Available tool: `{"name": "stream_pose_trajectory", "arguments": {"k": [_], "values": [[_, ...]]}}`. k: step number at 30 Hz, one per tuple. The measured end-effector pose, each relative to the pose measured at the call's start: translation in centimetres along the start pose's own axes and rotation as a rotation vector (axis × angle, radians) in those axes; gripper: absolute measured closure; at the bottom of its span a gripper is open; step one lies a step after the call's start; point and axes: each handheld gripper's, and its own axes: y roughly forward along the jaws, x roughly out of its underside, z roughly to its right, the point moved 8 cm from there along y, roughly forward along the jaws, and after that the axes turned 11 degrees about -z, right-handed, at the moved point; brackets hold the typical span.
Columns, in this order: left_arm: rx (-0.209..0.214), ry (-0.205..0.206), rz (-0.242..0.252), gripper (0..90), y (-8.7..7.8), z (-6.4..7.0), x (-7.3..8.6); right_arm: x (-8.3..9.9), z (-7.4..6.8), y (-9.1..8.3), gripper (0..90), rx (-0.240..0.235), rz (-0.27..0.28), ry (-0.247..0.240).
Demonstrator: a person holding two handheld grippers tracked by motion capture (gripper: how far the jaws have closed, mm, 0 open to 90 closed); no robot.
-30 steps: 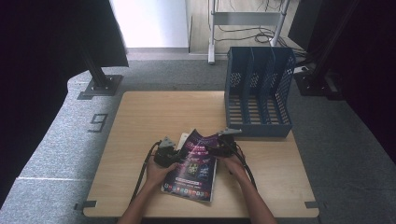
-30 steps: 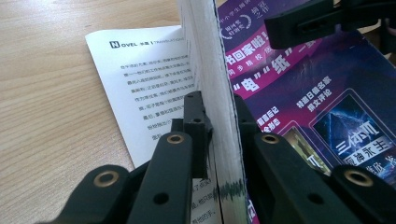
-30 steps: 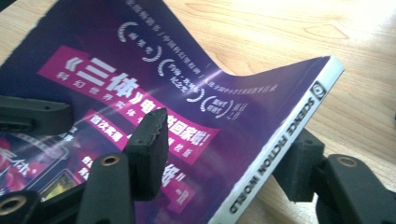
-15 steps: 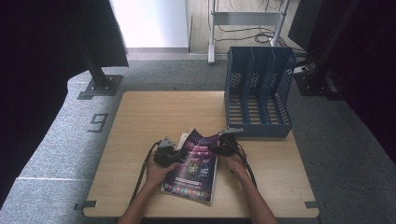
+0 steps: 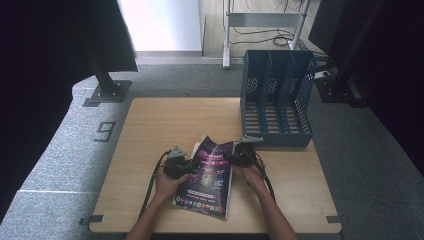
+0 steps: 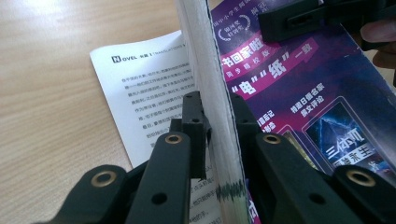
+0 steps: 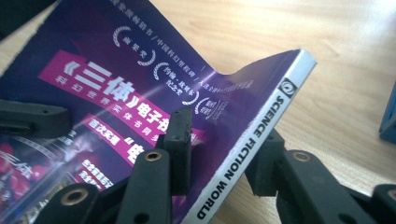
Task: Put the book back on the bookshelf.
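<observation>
A magazine (image 5: 207,175) with a purple cover lies near the table's front edge, its far end lifted and bent. My left gripper (image 5: 186,165) is shut on its left side; in the left gripper view the jaws (image 6: 215,105) pinch the thick block of pages (image 6: 210,70). My right gripper (image 5: 232,156) is shut on its right side; in the right gripper view the jaws (image 7: 224,130) clamp the white spine (image 7: 261,135), printed SCIENCE FICTION WORLD. A loose white inner page (image 6: 140,93) hangs down to the table under the lifted pages.
A blue three-slot file rack (image 5: 277,100) stands at the table's back right, just beyond my right gripper. The wooden table (image 5: 165,125) is bare on its left and far side. A person's hands and forearms come in from the front edge.
</observation>
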Motion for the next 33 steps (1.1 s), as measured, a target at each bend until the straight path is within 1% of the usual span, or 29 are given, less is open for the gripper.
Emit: {"name": "stream_pose_trajectory", "arguments": {"k": [2, 3, 5, 9, 10, 11, 12, 13, 15, 16, 22, 33], "values": [[0.0, 0.004, 0.008, 80.7, -0.2, 0.0, -0.1, -0.1, -0.1, -0.3, 66.6, 0.002, 0.007, -0.003], [-0.001, 0.01, 0.022, 80.7, -0.6, 0.1, -0.3, -0.5, -0.4, -0.9, 66.9, 0.009, 0.024, -0.016], [-0.001, 0.015, 0.038, 80.7, -1.0, 0.2, -0.6, -0.9, -0.8, -1.5, 67.1, 0.017, 0.043, -0.036], [0.005, 0.022, 0.078, 80.8, -2.0, 0.4, -1.0, -1.6, -1.5, -2.9, 68.1, 0.012, 0.088, -0.065], [0.006, 0.023, 0.086, 80.8, -2.2, 0.4, -1.2, -1.8, -1.7, -3.2, 68.4, 0.011, 0.099, -0.072], [0.006, 0.023, 0.086, 80.8, -2.2, 0.4, -1.2, -1.8, -1.7, -3.2, 68.4, 0.011, 0.099, -0.072], [0.003, 0.028, 0.091, 80.9, -2.4, 0.5, -1.3, -2.1, -2.1, -3.8, 68.7, 0.01, 0.116, -0.083], [0.0, 0.035, 0.109, 81.0, -2.9, 0.6, -1.6, -2.2, -2.2, -4.1, 68.8, 0.012, 0.125, -0.091], [-0.001, 0.036, 0.117, 81.2, -3.1, 0.7, -1.7, -2.4, -2.5, -4.7, 69.1, 0.018, 0.14, -0.107], [-0.004, 0.041, 0.129, 81.3, -3.5, 0.8, -1.9, -2.5, -2.7, -4.9, 69.2, 0.018, 0.147, -0.11], [-0.002, 0.042, 0.155, 81.7, -4.3, 0.9, -2.3, -3.1, -3.4, -6.0, 69.9, 0.018, 0.172, -0.146], [-0.006, 0.052, 0.203, 82.4, -5.5, 1.3, -2.8, -3.8, -4.4, -7.5, 71.5, 0.011, 0.222, -0.178]]}}
